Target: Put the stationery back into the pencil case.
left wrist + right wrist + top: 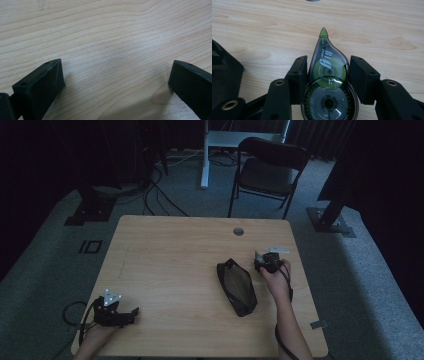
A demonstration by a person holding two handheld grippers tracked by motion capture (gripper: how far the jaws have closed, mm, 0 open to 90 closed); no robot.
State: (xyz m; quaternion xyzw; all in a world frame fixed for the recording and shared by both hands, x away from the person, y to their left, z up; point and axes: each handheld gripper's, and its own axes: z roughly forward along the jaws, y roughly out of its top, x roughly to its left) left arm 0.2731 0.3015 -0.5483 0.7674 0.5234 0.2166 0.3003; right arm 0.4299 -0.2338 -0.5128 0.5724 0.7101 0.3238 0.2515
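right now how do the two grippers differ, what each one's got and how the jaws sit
The right gripper has a clear green-tipped correction tape dispenser between its jaws, pressed at both sides; the left gripper holds nothing. The right's jaws sit narrow around the dispenser, the left's stand wide apart over the bare table. Both have black jaws.

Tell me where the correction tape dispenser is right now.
The correction tape dispenser sits between the jaws of the right hand-held gripper, at the table's right side, just right of the black pouch.
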